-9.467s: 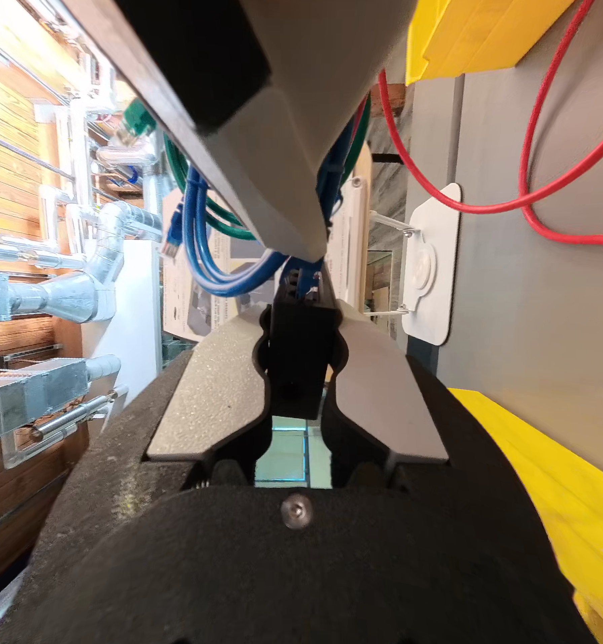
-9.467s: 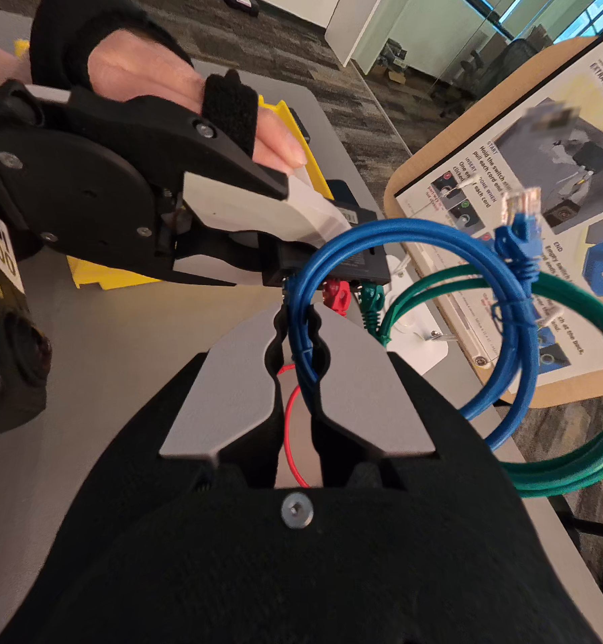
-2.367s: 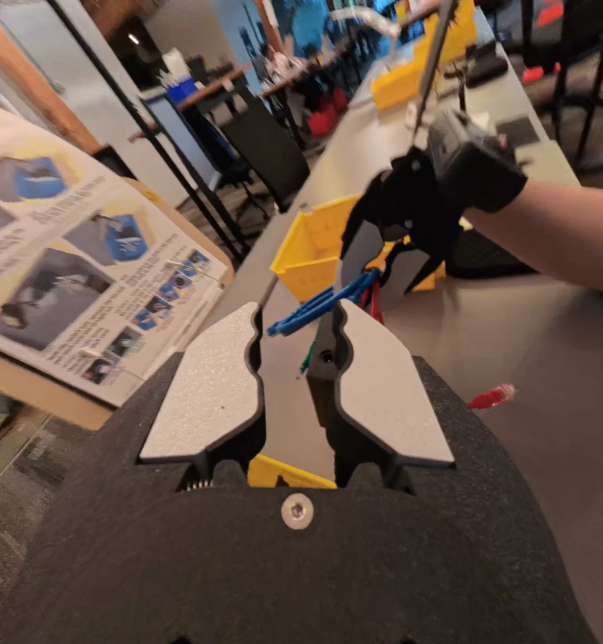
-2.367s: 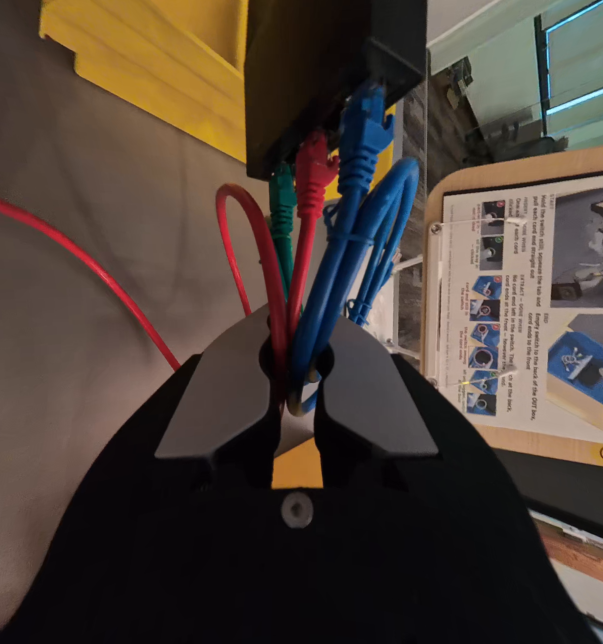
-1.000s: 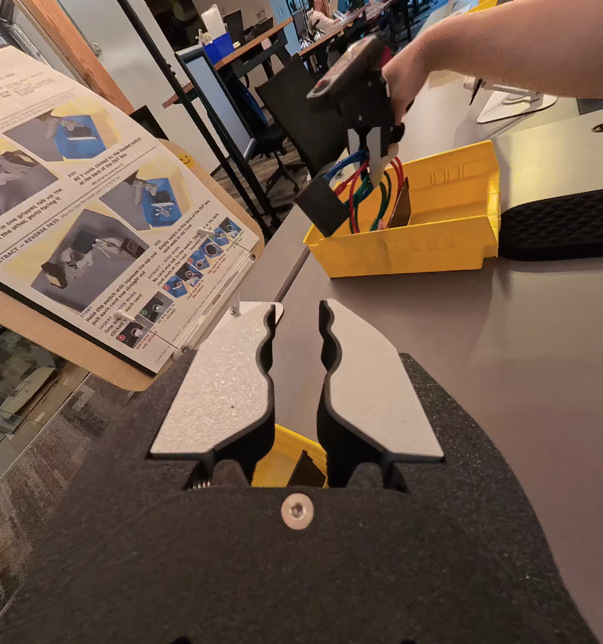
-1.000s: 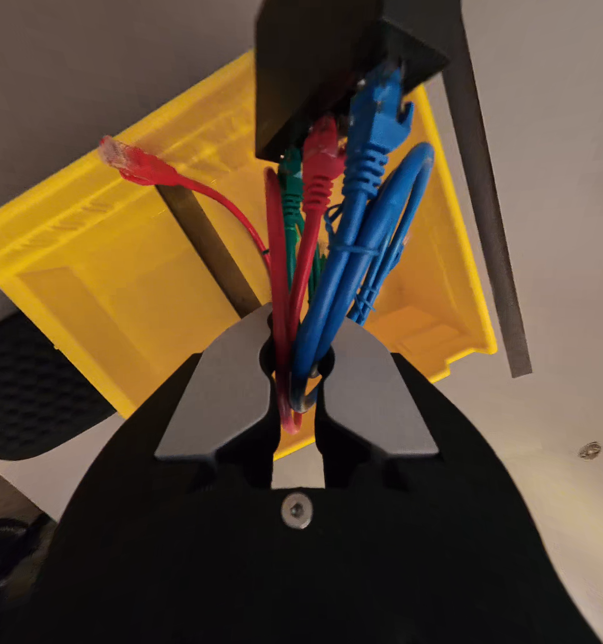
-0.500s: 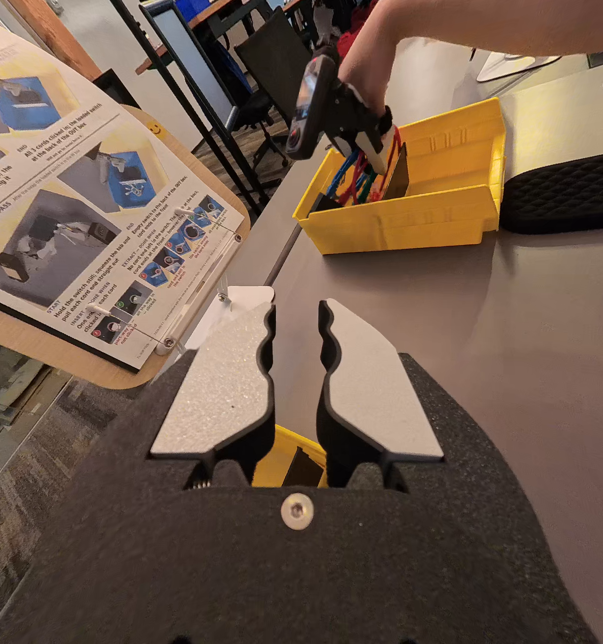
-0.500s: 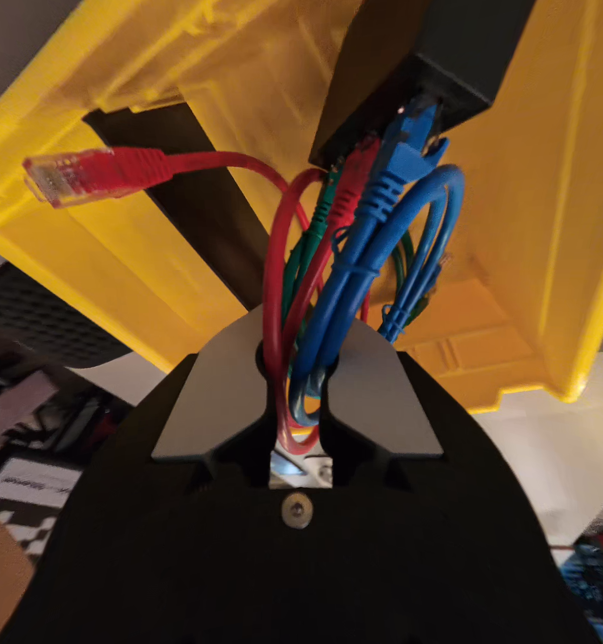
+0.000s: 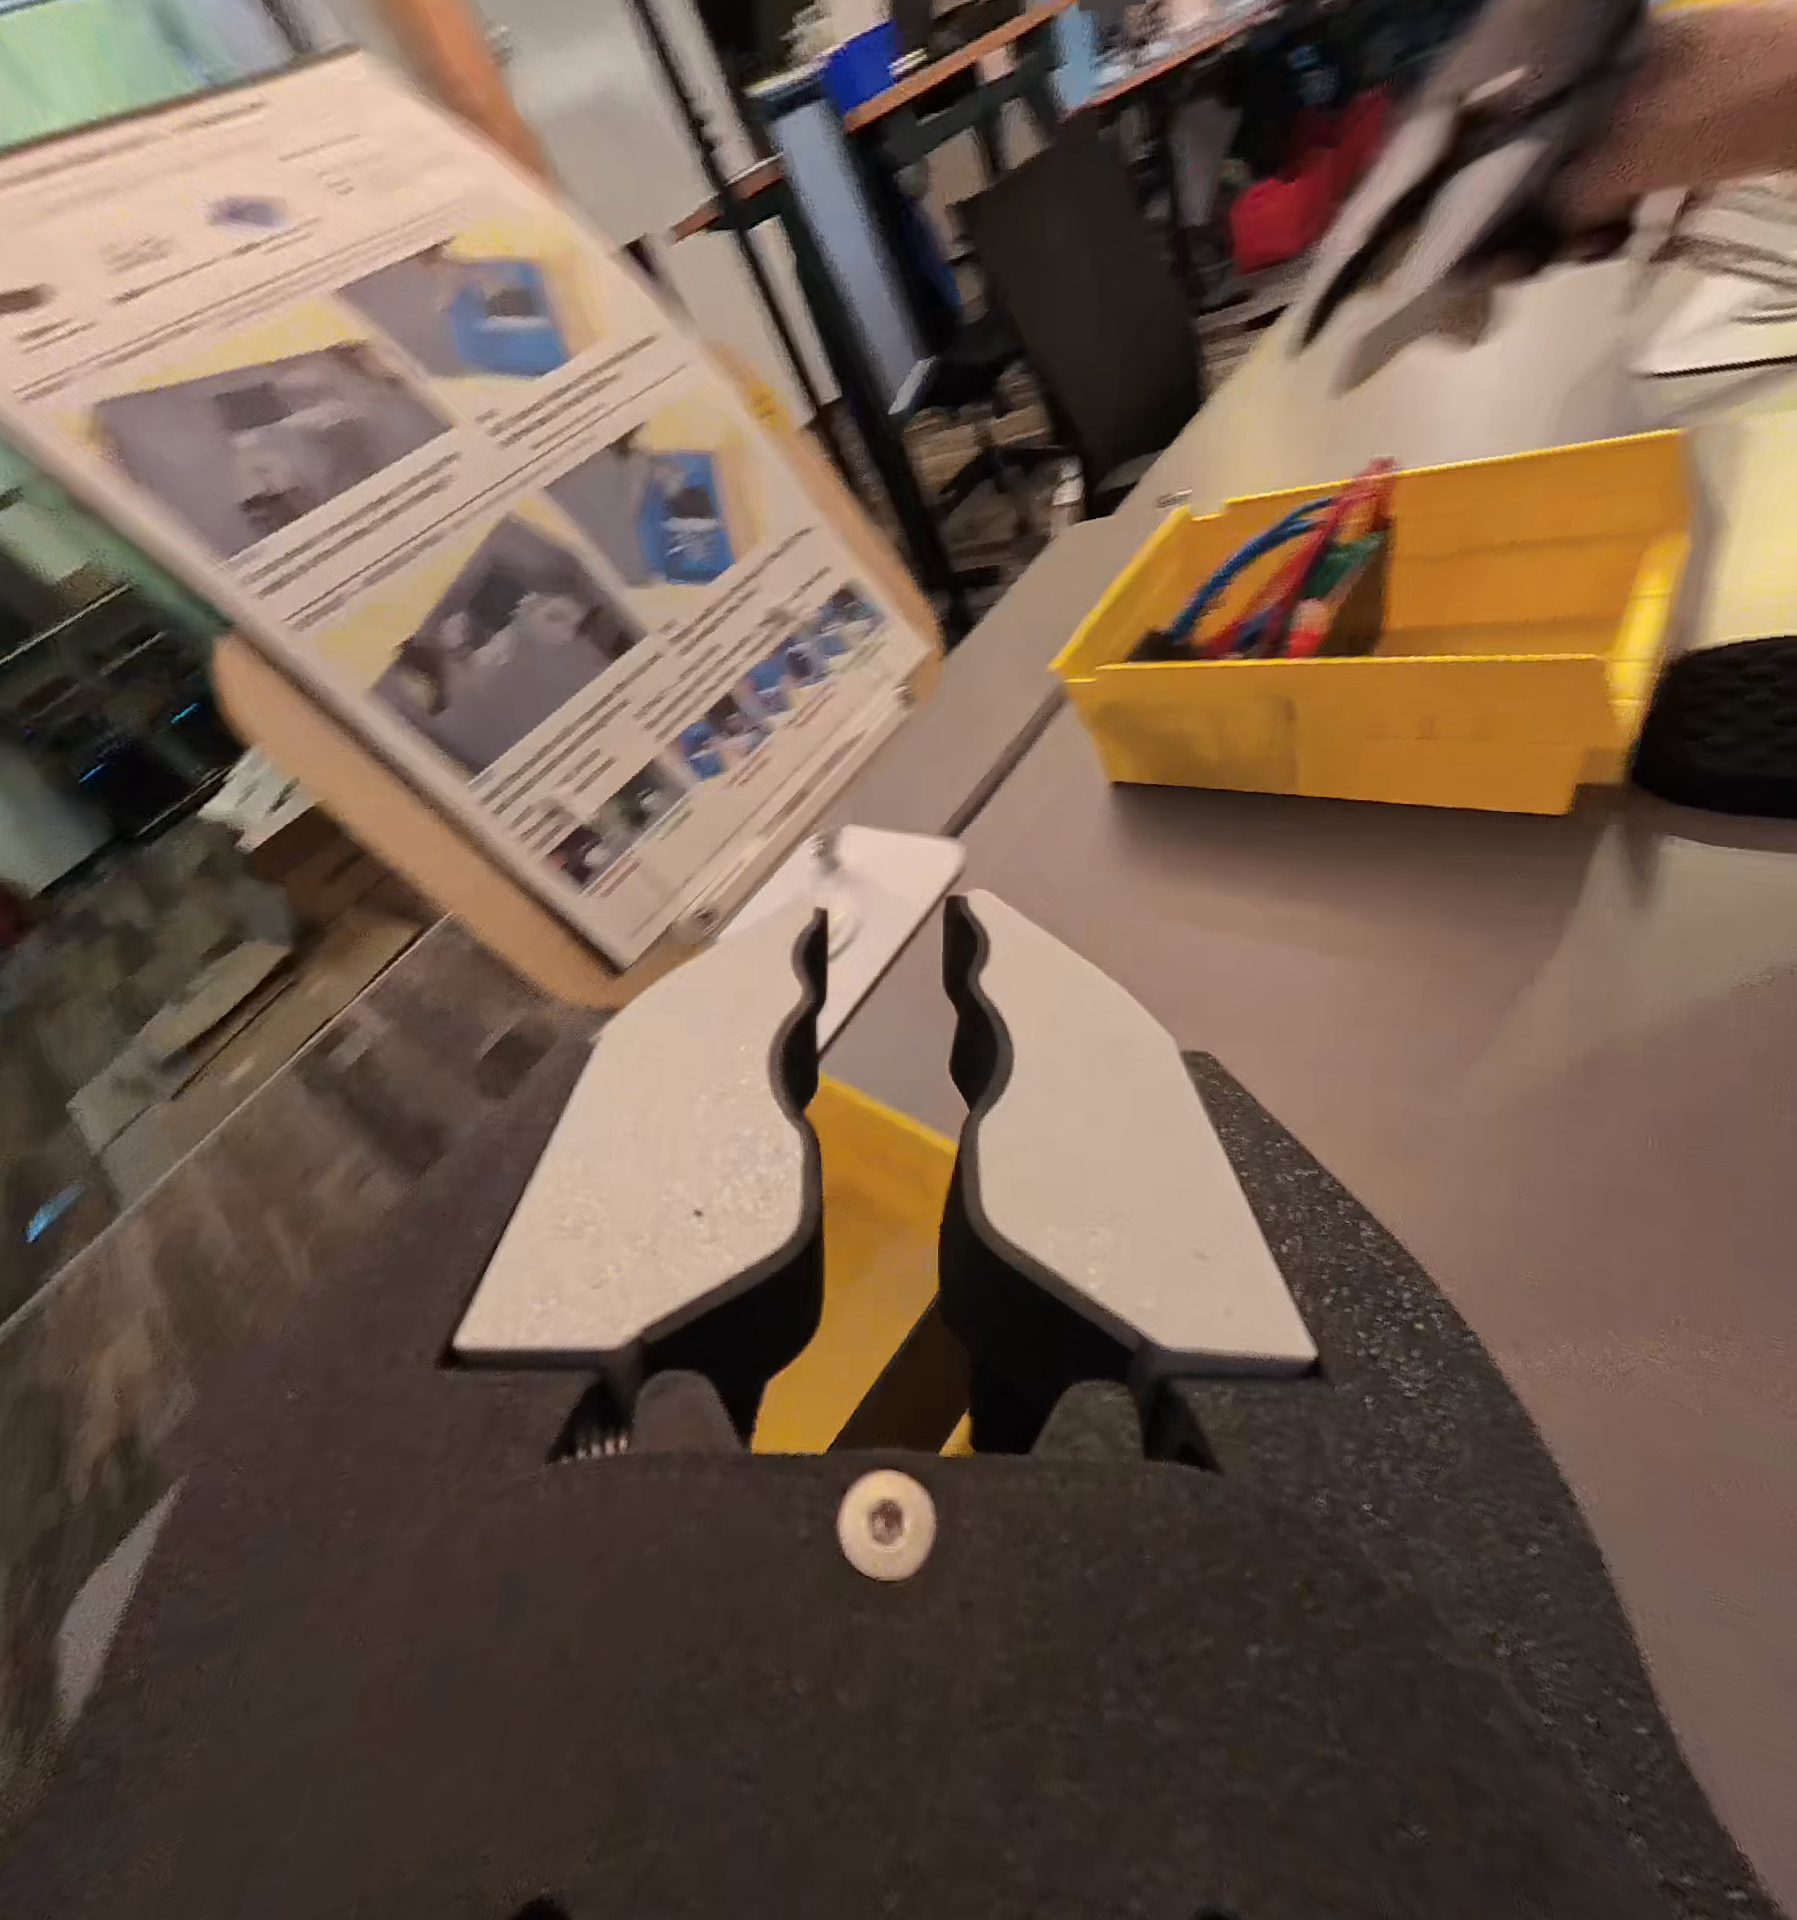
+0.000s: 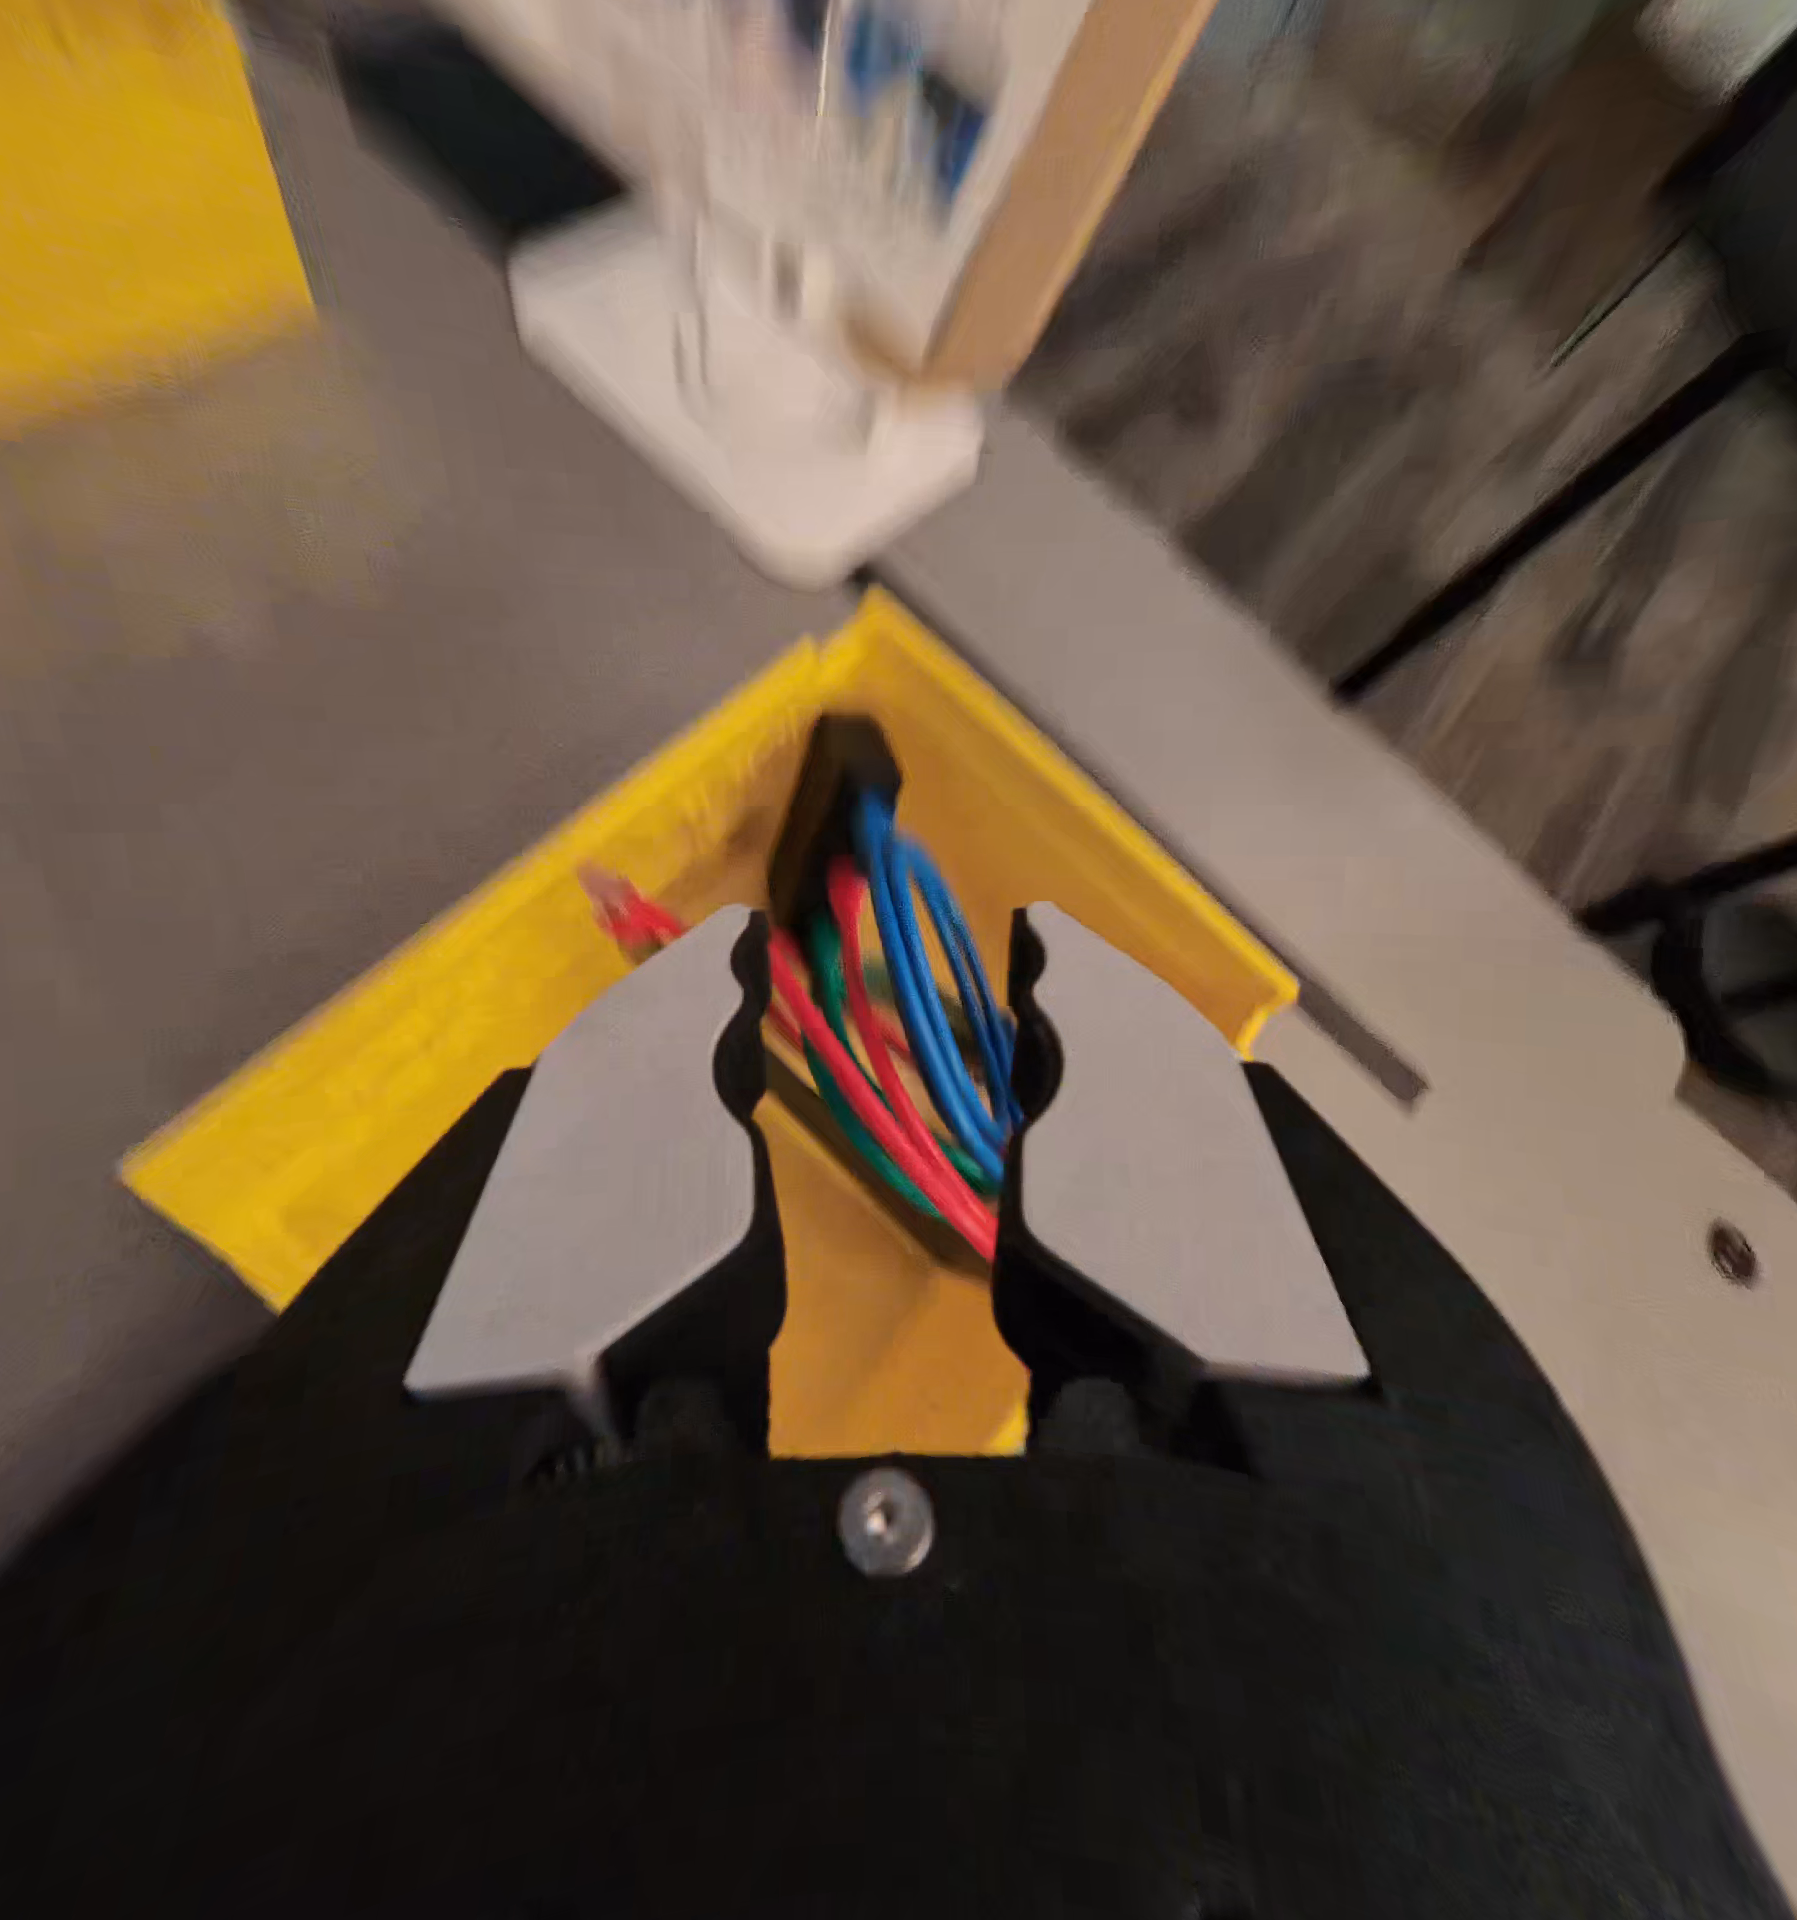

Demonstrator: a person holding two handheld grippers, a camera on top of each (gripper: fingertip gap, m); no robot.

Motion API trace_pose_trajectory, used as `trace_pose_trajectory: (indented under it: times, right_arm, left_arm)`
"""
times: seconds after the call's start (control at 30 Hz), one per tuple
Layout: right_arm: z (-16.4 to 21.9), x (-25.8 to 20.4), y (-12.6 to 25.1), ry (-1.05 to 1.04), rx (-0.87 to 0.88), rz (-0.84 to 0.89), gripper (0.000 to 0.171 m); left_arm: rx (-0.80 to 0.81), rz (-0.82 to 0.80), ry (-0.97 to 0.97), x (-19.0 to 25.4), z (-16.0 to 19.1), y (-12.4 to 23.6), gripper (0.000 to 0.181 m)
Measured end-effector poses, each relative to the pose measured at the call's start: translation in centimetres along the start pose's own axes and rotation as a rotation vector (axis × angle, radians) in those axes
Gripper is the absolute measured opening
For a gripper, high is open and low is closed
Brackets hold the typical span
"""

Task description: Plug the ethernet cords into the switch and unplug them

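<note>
From the left wrist camera we look low across the grey table (image 9: 1393, 1039) toward the far yellow plastic bin (image 9: 1341, 727). From the right wrist camera we look steeply down into that bin (image 10: 406, 1039) from close above. We see the bin in both views.

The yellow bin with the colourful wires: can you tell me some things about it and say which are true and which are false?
1. The black switch sits inside the yellow bin. True.
2. The right hand-held gripper is squeezing the cords. False: its jaws stand open and the cords lie loose in the bin.
3. Blue, red and green cords are in the bin. True.
4. The left hand-held gripper holds the switch. False: it is open and empty, over the grey table.
5. The bin is upside down. False: it sits open side up on the table.
</note>
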State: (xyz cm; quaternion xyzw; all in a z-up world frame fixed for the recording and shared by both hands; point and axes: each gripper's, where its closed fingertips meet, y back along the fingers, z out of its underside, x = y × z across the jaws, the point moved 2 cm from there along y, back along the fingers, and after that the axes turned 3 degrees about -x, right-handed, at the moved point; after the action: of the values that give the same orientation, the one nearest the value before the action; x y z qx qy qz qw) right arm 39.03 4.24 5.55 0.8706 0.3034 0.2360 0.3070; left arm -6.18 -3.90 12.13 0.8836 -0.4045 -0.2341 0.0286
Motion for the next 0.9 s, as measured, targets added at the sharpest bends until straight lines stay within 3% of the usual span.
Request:
trace_pose_trajectory:
  times: [0.13,0.2,0.23,0.3,0.33,0.43,0.5,0.7,0.9]
  right_arm:
    - [-3.9,-2.0,8.4,-0.056,0.752,0.131,0.066]
    - [-4.7,-0.8,11.5,-0.153,0.936,0.15,0.06]
    - [-4.2,0.7,11.4,-0.287,0.889,0.123,0.055]
    - [-0.9,3.4,8.9,-0.573,0.625,0.098,0.028]
    - [1.5,3.9,7.3,-0.653,0.471,0.105,0.028]
    - [6.1,4.4,4.1,-0.604,0.285,0.168,0.024]
    - [9.1,5.0,2.9,-0.642,0.112,0.202,0.027]
    - [14.6,4.1,1.4,-0.585,-0.253,0.249,0.059]
    - [17.3,2.2,-0.2,-0.625,-0.437,0.135,0.061]
  left_arm:
    - [-0.19,-0.215,0.101,-4.0,3.5,2.4,0.021]
    - [-0.254,-0.226,0.199,-4.8,5.1,3.1,0.021]
    - [-0.275,-0.215,0.247,-5.1,5.8,3.4,0.021]
    - [-0.303,-0.237,0.311,-6.2,7.2,4.1,0.021]
    - [-0.327,-0.264,0.334,-6.8,8.1,4.7,0.021]
    - [-0.409,-0.362,0.39,-8.6,10.7,6.4,0.022]
    - [-0.458,-0.388,0.455,-9.2,12.3,7.0,0.026]
    - [-0.517,-0.301,0.634,-9.2,14.8,6.3,0.053]
    - [-0.791,-0.345,0.662,-9.0,19.3,7.0,0.053]
